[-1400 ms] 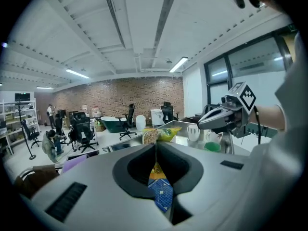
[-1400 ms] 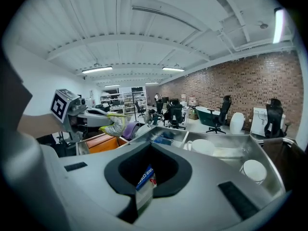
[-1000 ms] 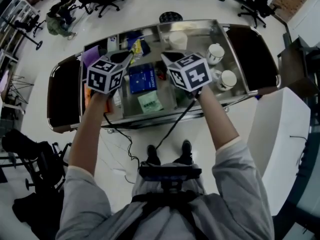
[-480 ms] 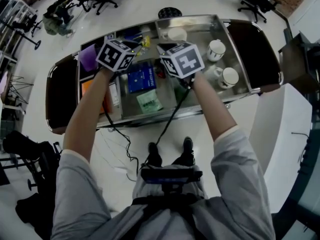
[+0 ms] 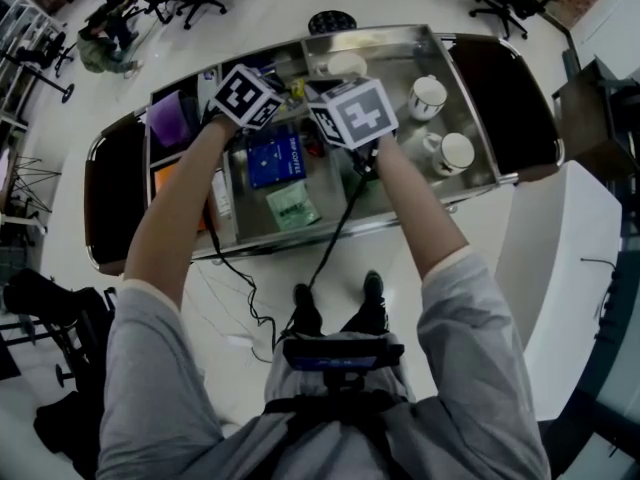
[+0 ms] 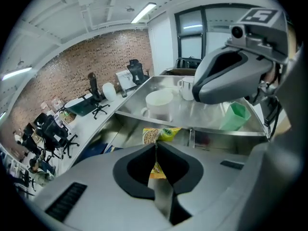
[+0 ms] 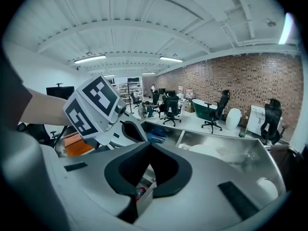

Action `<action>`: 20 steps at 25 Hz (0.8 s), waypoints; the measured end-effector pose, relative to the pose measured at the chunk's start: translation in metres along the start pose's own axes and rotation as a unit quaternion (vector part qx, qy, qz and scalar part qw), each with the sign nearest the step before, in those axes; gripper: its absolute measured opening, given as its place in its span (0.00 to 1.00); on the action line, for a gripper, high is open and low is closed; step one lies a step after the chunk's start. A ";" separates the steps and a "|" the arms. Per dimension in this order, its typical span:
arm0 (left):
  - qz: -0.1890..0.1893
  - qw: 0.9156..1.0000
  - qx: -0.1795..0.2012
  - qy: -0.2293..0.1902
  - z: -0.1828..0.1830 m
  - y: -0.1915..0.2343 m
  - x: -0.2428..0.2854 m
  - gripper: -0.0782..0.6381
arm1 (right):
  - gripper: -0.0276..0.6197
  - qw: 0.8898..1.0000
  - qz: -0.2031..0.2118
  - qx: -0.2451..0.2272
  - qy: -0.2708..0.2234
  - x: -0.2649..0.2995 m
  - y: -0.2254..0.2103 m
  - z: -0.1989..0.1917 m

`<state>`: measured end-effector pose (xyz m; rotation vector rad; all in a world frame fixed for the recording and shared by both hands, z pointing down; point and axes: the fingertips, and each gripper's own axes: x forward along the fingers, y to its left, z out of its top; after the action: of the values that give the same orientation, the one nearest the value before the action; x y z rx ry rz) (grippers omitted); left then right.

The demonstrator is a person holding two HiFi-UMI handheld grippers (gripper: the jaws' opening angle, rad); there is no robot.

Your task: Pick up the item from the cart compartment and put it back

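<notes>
We recorded the left hand-held gripper (image 6: 155, 148) and right hand-held gripper (image 7: 150, 146) both narrow, jaws together, gripping nothing. The yellow snack packet (image 6: 163, 134) lay in a cart (image 6: 207, 124) compartment just beyond the left jaw tips.

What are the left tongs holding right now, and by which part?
The left tongs pinch a yellow snack packet near its printed upper end; the exact spot is hidden by them.
</notes>
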<state>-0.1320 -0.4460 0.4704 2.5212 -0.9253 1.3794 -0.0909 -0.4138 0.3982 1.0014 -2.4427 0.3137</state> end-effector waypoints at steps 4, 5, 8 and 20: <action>-0.003 1.000 0.007 0.018 -0.002 0.003 0.012 0.14 | 0.06 1.000 -0.006 0.003 0.000 -0.002 -0.006 0.000; -0.006 1.000 0.006 0.022 -0.003 0.003 0.014 0.14 | 0.06 1.000 -0.008 0.003 0.000 -0.003 -0.007 0.000; -0.013 0.999 0.003 0.030 -0.006 0.002 0.021 0.14 | 0.06 1.000 -0.013 0.002 -0.001 -0.007 -0.012 -0.001; -0.039 0.998 -0.012 0.042 -0.016 -0.004 0.037 0.14 | 0.06 1.000 -0.019 0.001 -0.002 -0.012 -0.020 -0.001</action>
<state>-0.1261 -0.4539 0.5100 2.4338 -0.8126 1.4310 -0.0686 -0.4205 0.3934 1.0497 -2.4241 0.3027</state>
